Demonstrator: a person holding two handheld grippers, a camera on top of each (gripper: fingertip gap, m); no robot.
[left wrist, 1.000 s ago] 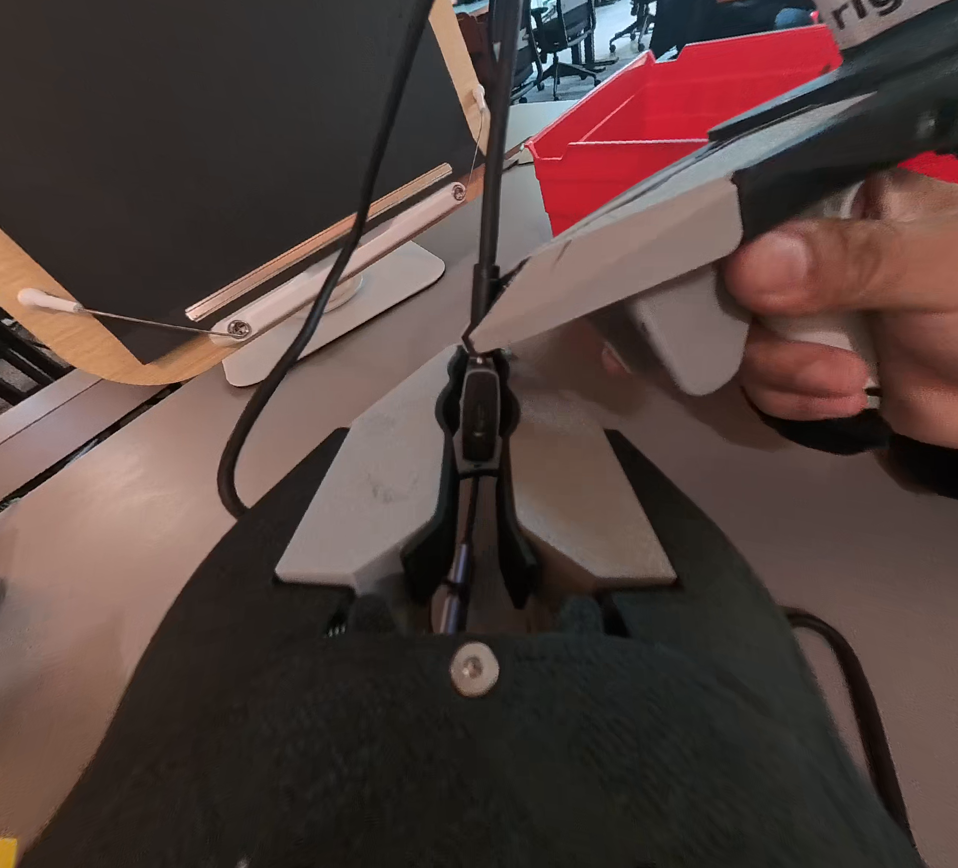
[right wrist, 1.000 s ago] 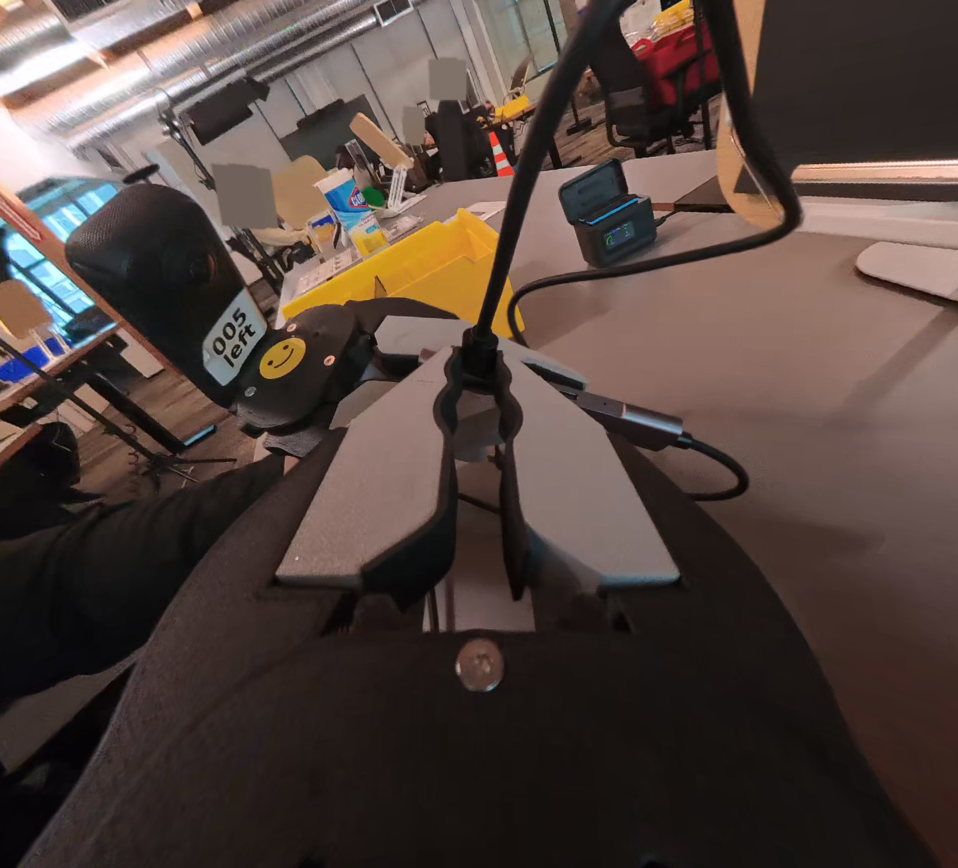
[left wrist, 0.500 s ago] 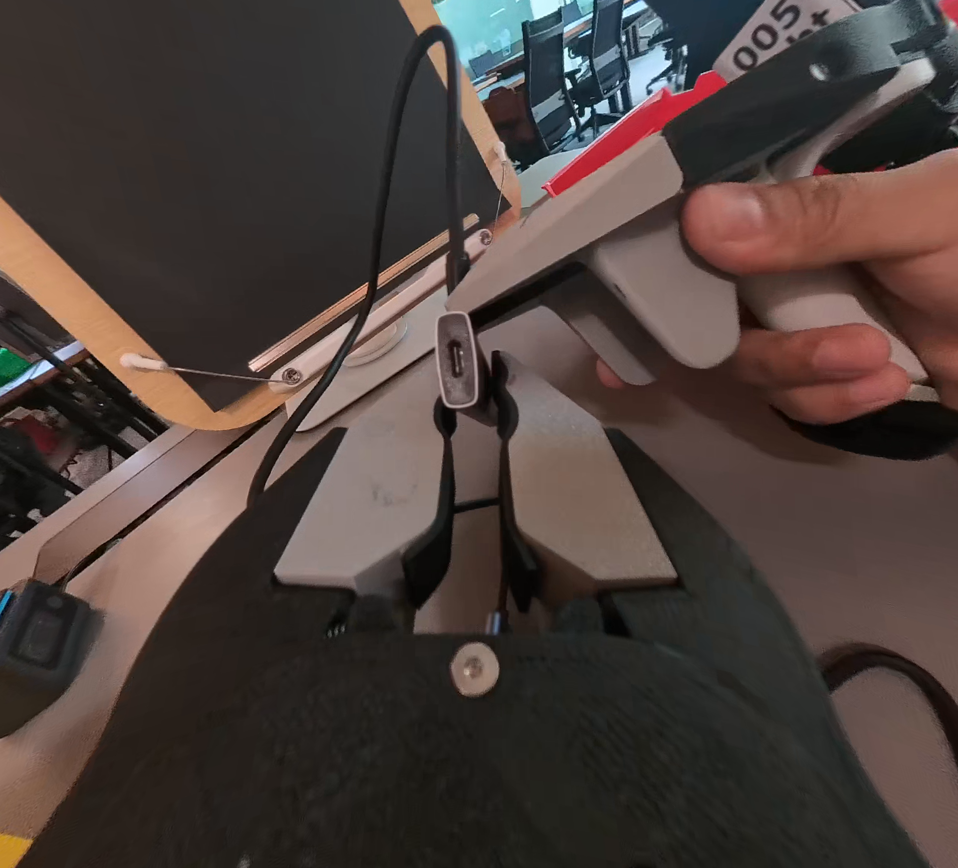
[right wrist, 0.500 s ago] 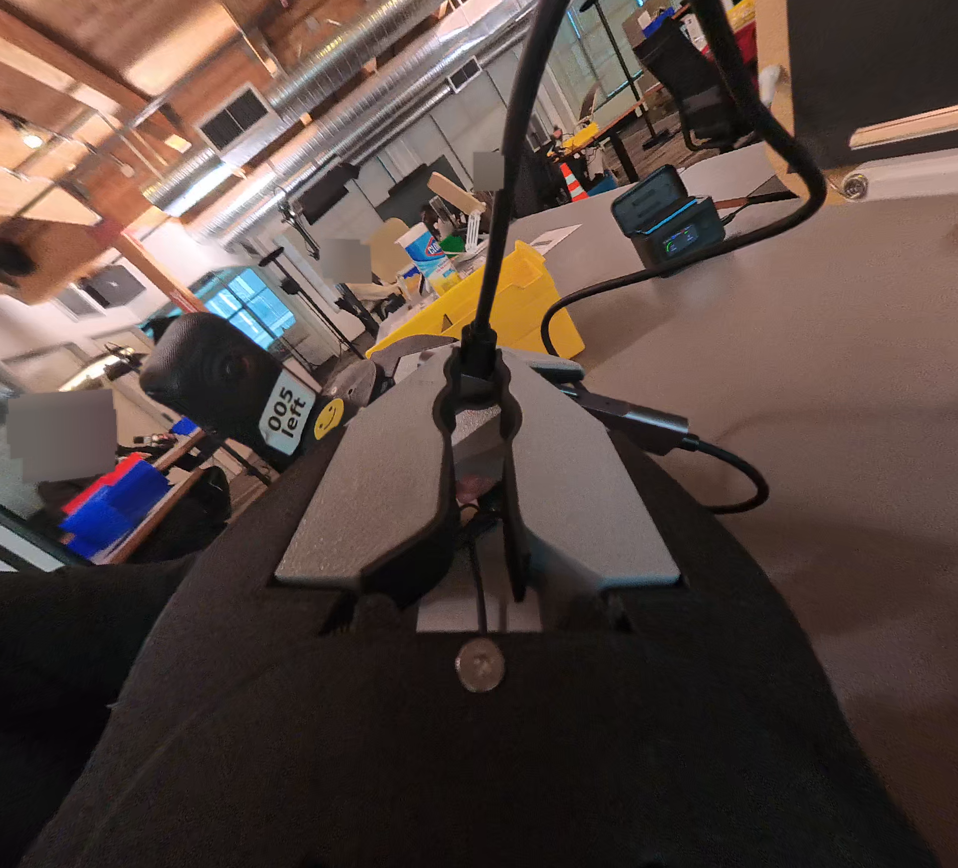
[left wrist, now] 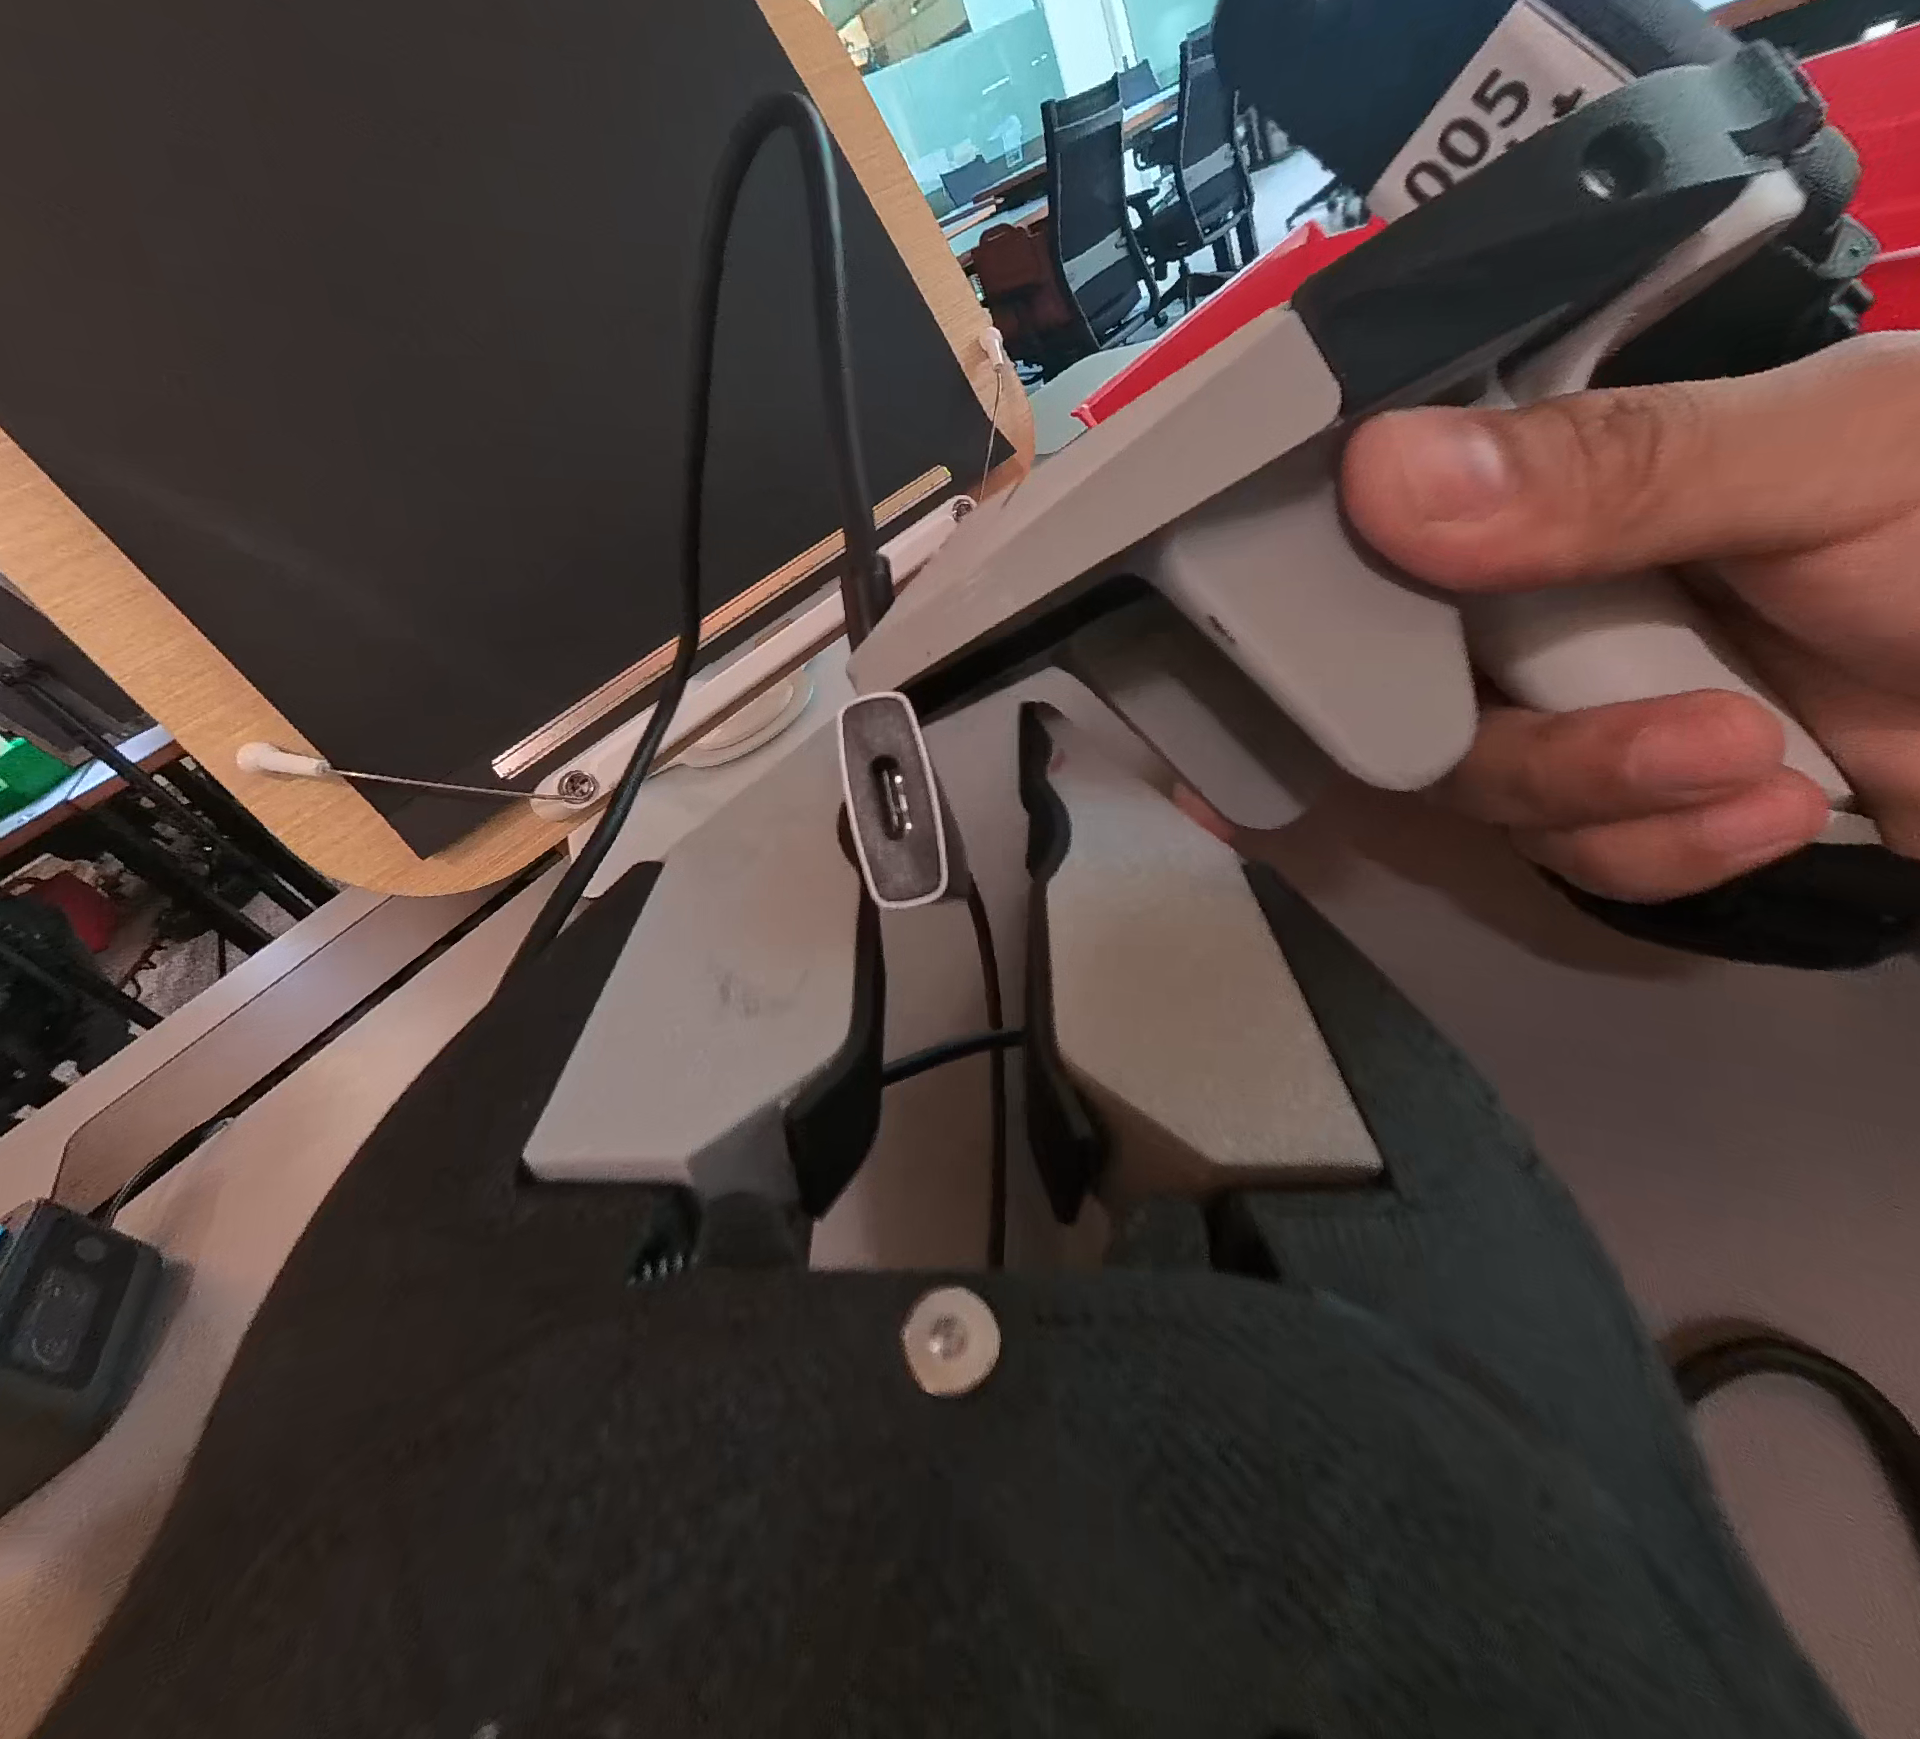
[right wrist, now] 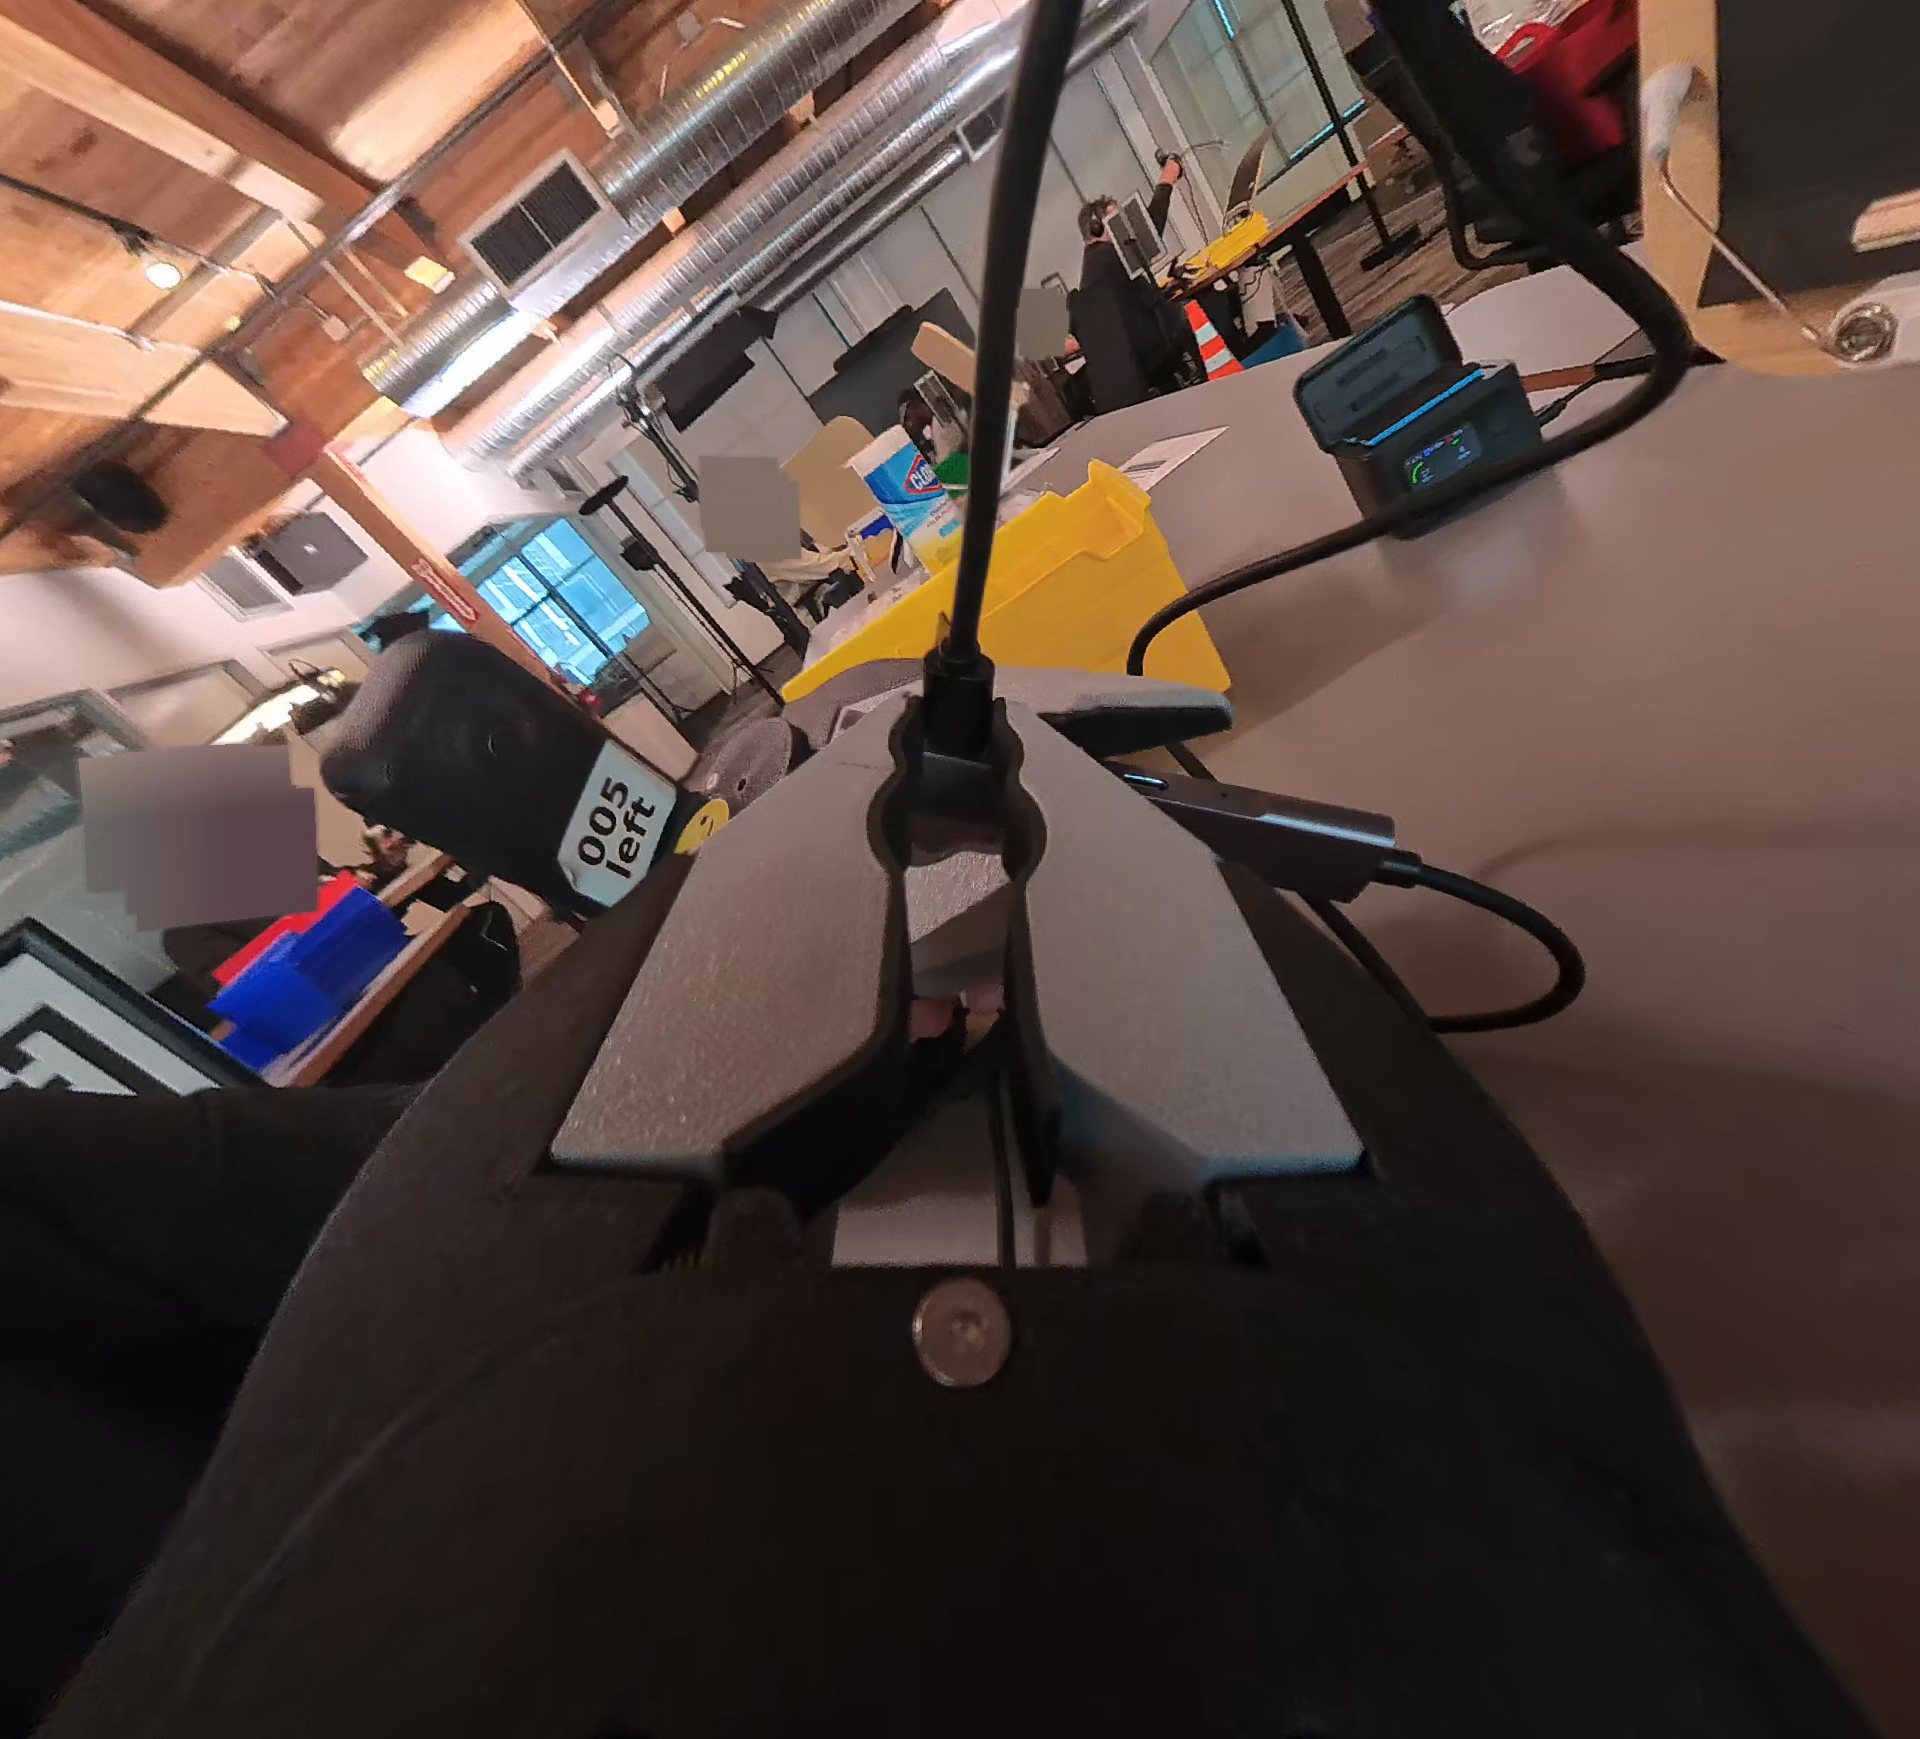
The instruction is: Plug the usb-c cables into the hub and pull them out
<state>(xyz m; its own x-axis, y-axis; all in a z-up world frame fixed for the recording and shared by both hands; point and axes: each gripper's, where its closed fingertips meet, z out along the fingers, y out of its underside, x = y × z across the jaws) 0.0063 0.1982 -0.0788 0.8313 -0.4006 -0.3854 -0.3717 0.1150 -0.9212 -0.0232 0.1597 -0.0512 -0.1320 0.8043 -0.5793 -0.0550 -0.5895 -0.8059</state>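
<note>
Left gripper (left wrist: 951,796): jaws a little apart; the grey hub (left wrist: 896,801) leans on the left finger with a gap to the right one, so the hold looks loose at best.
Hub: raised between the fingertips, empty port facing the camera, its own thin lead hanging down behind.
Right gripper (right wrist: 958,770): closed on the black plug (right wrist: 956,702) of the cable (right wrist: 1023,183), just far-right of the hub and apart from it.
Cable: arches up and falls to the table (right wrist: 1621,754) near the monitor (left wrist: 364,287).
Step in hand: plug looks freshly pulled out.
Doing it well: tighten on the hub first, then line the plug square with the port and push straight, without twisting.
</note>
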